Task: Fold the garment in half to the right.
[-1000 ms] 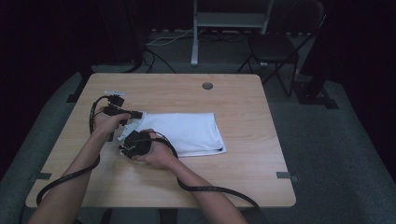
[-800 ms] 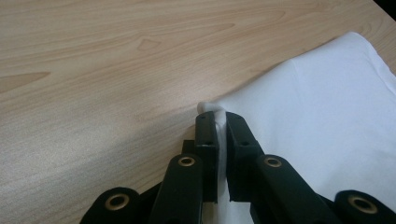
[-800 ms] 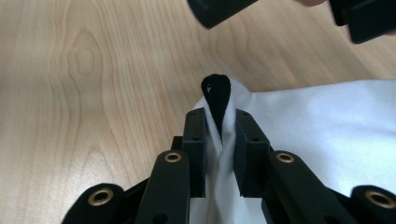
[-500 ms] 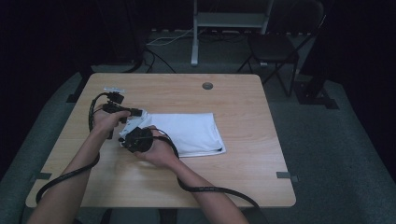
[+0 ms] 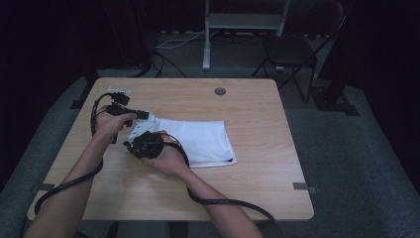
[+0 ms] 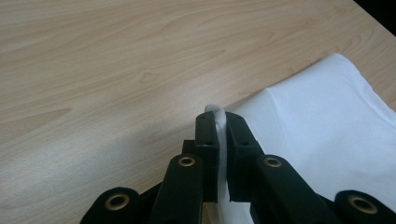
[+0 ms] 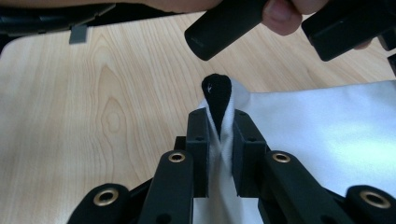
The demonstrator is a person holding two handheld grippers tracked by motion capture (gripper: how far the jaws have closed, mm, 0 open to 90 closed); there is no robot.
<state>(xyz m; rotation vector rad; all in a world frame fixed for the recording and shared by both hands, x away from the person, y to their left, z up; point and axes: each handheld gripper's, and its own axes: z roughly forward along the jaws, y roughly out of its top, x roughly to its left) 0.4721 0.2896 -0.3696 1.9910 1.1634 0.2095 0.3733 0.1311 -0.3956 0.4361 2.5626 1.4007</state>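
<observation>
A folded white cloth point(image 5: 203, 141) lies on the wooden table point(image 5: 247, 193); its left edge is lifted off the top. My left gripper point(image 5: 147, 118) is shut on the far left corner, where white fabric point(image 6: 327, 121) is pinched between its jaws point(image 6: 222, 122). My right gripper point(image 5: 133, 141) holds the near left corner. Its jaws have just been closing and now press on the cloth point(image 7: 327, 126), with a dark fold point(image 7: 217, 93) sticking out above the tips point(image 7: 219, 122). The left gripper's black handle point(image 7: 224, 23) shows in the right gripper view, with a hand around it.
A round grommet hole point(image 5: 220, 91) sits near the table's far edge. Black cables point(image 5: 69, 181) trail from both grippers across the near side. Behind the table stand a dark chair point(image 5: 292, 49) and a metal stand point(image 5: 242, 20).
Both hands have risen slightly, lifting the cloth's left edge off the table. The right gripper's jaws came together on the near corner.
</observation>
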